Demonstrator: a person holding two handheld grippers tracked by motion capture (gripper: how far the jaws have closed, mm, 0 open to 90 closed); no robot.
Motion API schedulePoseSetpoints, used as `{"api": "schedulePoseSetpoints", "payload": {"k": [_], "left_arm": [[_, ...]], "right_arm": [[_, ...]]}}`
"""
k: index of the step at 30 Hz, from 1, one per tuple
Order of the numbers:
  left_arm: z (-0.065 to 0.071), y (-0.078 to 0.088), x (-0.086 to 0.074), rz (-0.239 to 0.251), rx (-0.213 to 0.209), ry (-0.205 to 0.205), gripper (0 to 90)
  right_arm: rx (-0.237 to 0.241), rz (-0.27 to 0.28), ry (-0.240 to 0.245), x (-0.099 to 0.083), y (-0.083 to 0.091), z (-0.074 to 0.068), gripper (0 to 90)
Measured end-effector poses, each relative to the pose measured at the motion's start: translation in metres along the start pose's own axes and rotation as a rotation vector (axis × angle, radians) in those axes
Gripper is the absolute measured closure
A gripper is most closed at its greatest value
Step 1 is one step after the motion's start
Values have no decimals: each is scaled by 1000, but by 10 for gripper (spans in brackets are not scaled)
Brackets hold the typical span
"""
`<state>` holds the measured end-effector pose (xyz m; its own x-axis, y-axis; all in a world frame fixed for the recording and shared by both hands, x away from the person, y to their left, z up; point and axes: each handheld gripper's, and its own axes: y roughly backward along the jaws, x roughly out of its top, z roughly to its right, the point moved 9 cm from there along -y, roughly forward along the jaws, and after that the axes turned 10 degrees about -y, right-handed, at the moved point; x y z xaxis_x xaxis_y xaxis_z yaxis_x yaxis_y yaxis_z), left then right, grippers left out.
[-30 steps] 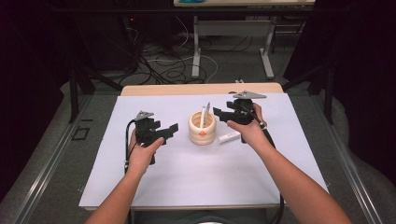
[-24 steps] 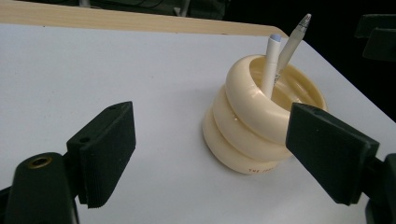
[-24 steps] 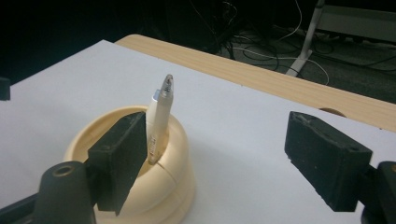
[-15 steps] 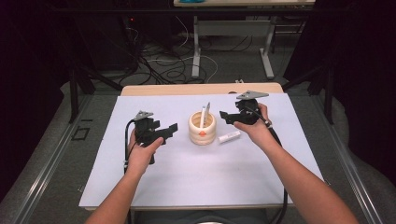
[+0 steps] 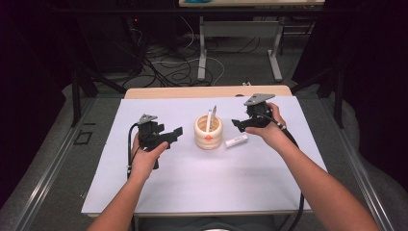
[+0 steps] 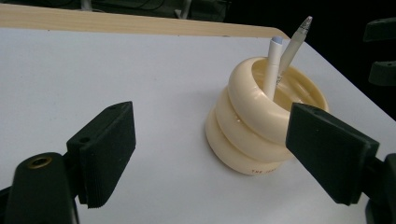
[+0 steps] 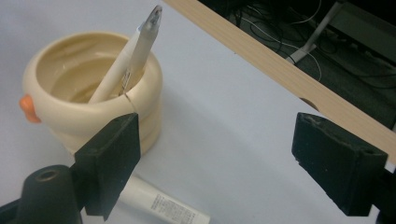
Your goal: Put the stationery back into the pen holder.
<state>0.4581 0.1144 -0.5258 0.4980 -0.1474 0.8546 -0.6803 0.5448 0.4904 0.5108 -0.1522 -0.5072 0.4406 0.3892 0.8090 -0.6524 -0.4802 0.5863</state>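
Note:
A cream ringed holder (image 5: 208, 133) (image 6: 252, 130) (image 7: 88, 93) stands at the middle of the white table top, with two pens (image 5: 210, 119) (image 6: 280, 56) (image 7: 126, 60) leaning inside it. A white tube (image 5: 236, 141) (image 7: 163, 205) lies flat just right of the holder. My left gripper (image 5: 175, 134) (image 6: 217, 149) hovers left of the holder, open and empty. My right gripper (image 5: 236, 124) (image 7: 224, 158) is right of the holder, above the tube. Its jaws have just been opening and nothing is between them.
The white sheet (image 5: 202, 183) covers a wooden table whose far edge (image 5: 207, 91) shows as a tan strip. Cables and metal table legs (image 5: 202, 48) lie on the floor beyond. The right gripper's jaws (image 6: 380, 51) also show at the far right in the left gripper view.
My right gripper has drawn back a little to the right, away from the holder. The left gripper has kept still.

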Motion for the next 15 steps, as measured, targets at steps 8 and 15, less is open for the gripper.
{"api": "schedulePoseSetpoints", "payload": {"k": [8,15], "left_arm": [[-2,3,0,-2,2,-12,161],[0,7,3,14,3,-33,160]], "right_arm": [[4,-98,200,-13,-4,-4,263],[28,-137,298,-20,-4,-11,352]]}}
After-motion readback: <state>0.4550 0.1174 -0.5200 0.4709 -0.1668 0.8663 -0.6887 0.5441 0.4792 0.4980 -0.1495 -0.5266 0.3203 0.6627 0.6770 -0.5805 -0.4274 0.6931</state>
